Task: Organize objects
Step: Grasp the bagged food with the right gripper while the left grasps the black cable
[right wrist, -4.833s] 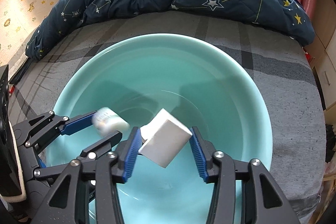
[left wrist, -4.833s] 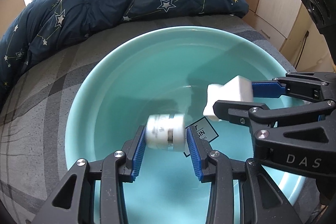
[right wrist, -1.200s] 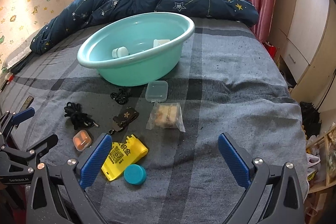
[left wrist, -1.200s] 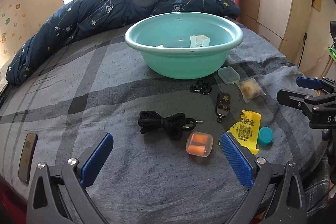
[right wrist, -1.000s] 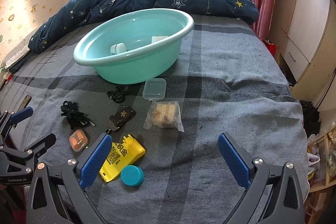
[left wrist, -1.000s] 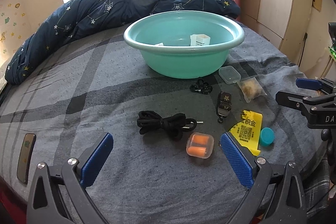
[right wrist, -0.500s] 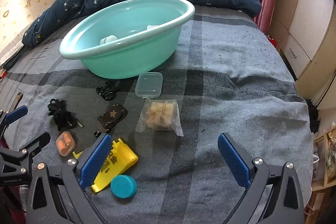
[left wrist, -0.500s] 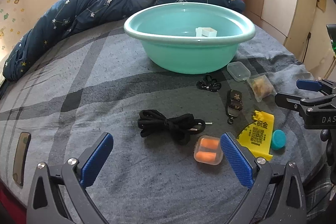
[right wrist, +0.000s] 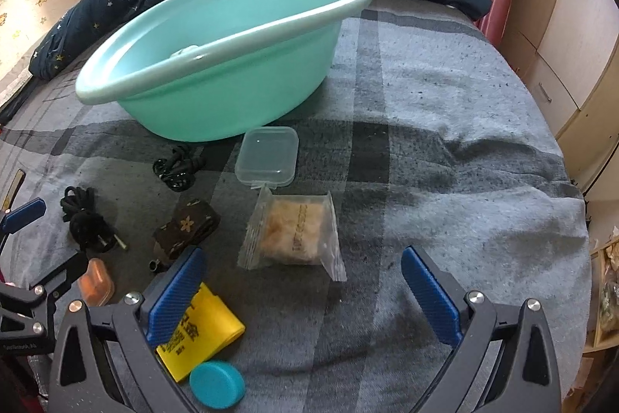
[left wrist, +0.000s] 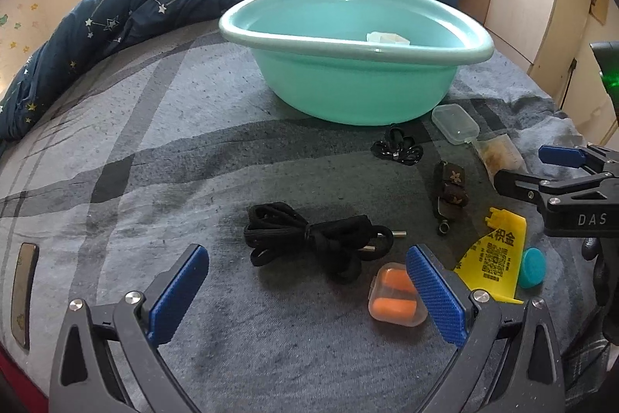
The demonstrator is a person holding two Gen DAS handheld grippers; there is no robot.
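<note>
Fingers of both the left gripper (left wrist: 305,283) and right gripper (right wrist: 301,283) are spread wide, holding nothing; the black coiled cord (left wrist: 309,240) lies at twelve o'clock between the left pads. I'd descend straight, pinch the knotted middle, then lift toward the turquoise plastic basin (left wrist: 356,84) beyond; the clear snack bag (right wrist: 296,233) awaits the right.

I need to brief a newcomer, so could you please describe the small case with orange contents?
Find the teal basin on the grey bedspread. Nearer the camera lies a black cord bundle; right beside it sits the clear case, the only item holding orange pieces.
</note>
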